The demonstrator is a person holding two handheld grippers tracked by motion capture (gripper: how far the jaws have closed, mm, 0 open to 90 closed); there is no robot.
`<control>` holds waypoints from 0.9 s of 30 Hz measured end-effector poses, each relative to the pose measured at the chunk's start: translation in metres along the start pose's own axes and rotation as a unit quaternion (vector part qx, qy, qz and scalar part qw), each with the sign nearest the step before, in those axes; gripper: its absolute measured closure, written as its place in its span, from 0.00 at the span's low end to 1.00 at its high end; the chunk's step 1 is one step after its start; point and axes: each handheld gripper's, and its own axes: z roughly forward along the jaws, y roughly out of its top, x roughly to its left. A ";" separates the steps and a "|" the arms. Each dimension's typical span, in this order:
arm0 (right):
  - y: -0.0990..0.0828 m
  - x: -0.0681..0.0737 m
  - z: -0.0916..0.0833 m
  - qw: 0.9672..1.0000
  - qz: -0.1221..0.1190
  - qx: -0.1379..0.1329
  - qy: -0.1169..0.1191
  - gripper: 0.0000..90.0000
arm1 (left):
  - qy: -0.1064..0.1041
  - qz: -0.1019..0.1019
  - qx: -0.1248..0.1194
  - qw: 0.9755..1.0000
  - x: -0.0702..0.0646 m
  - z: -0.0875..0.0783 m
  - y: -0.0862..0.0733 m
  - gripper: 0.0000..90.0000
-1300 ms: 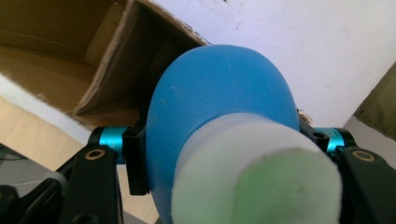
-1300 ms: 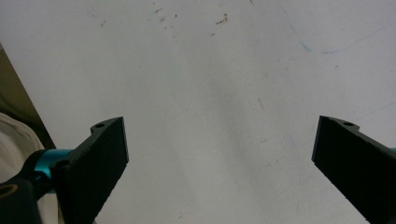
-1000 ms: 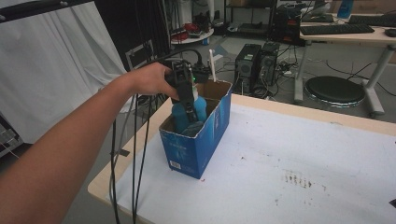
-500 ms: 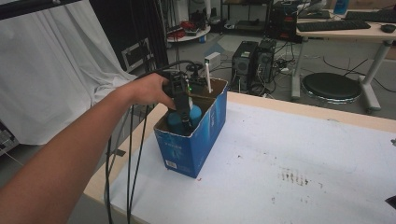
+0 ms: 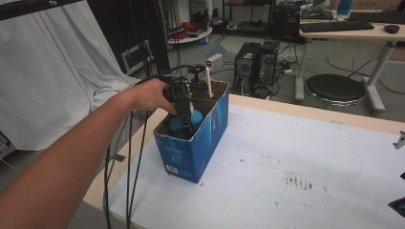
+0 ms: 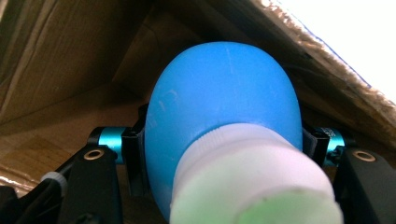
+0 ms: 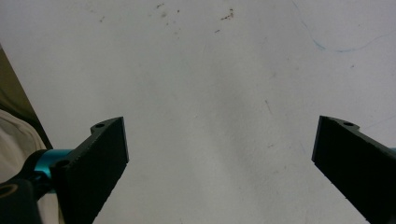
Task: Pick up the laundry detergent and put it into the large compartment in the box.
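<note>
Evidently we held the left gripper [image 5: 184, 119] clamped on the blue bottle [image 6: 224, 116], lowering it into the near end of the blue box [image 5: 191, 152] for storage. Our right gripper [image 7: 219, 168] hung wide and idle over the white table [image 7: 210, 70].

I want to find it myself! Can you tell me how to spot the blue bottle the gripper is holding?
Look at the white table and find the blue cardboard box standing near its left edge. Inside the box, the left gripper is clamped on the blue bottle. It is round and bright blue with a white screw cap, unlike the thin white stick poking up at the far end.
</note>
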 end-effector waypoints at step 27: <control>-0.004 0.006 -0.007 1.000 -0.003 -0.010 -0.002 0.03 | -0.007 -0.101 -0.121 0.987 -0.001 -0.071 -0.027 0.22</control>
